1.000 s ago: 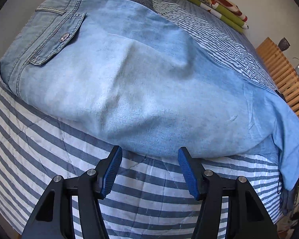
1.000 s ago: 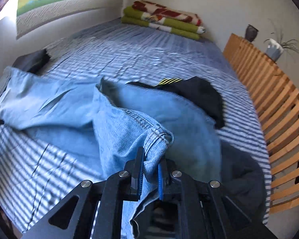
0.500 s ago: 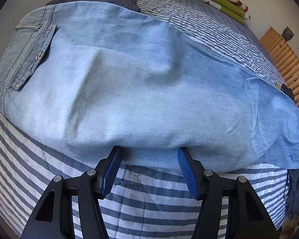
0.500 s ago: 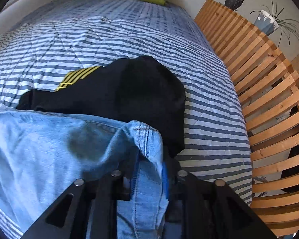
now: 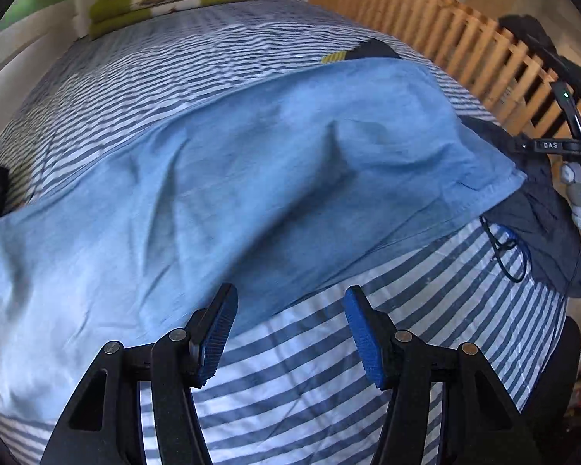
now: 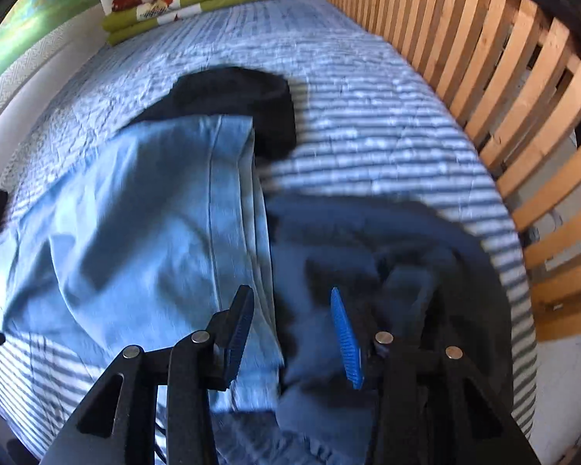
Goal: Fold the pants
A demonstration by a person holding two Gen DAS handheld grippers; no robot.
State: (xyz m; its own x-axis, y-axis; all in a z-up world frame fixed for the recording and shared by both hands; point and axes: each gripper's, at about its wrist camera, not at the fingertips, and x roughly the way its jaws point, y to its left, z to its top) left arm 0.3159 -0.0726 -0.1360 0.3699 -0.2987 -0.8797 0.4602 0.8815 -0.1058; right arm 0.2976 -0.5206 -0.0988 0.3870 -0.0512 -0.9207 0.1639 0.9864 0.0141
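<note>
Left wrist view: left gripper (image 5: 286, 331) spread wide, nothing between the pads, hovering over the striped quilt (image 5: 329, 379) just off the near edge of the jeans (image 5: 251, 178). Jeans lie flat across the bed from 9 to 2 o'clock, hem end at 2, partly over a dark jacket (image 5: 554, 228); probably laid long so the next fold can run end to end. Black top (image 5: 372, 48) peeks out at 1 o'clock behind them. Right wrist view: right gripper (image 6: 290, 333) jaws have just been opening, the hem it carried a second ago is out of its pads, and the jeans' edge (image 6: 251, 232) lies below the left finger with no pad pressing it. Looks like a drop to square the legs. Jeans fill 9 to 12, jacket sits at 3, slatted rail (image 6: 503, 89) at 2, folded blankets (image 6: 186, 0) at 11.
</note>
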